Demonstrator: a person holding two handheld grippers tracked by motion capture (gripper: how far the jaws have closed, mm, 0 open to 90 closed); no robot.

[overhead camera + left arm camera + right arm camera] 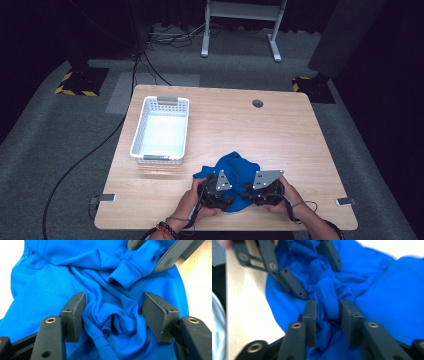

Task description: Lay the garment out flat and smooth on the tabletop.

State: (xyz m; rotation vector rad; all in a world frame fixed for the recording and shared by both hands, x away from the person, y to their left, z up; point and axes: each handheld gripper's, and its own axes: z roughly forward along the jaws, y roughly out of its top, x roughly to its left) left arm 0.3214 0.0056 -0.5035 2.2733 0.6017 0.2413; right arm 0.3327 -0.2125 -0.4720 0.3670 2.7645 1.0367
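A crumpled blue garment [239,170] lies near the front edge of the wooden table [285,135]. Both grippers meet at its near side, a hand on each. In the left gripper view, my left gripper [113,312] has a thick bunch of the blue garment [75,272] gathered between its jaws, with both pads against the fabric. In the right gripper view, my right gripper [327,312] pinches a narrower roll of the garment [387,290] between its pads. The left gripper [320,281] sits just beyond it on the same cloth. From above, the left gripper [230,199] and right gripper [248,196] almost touch.
A white plastic basket [137,131] with nothing in it stands at the table's left. A round cable hole [257,103] is at the back. Metal clips [107,197] [345,202] sit at the front corners. Cables run over the grey floor at the left.
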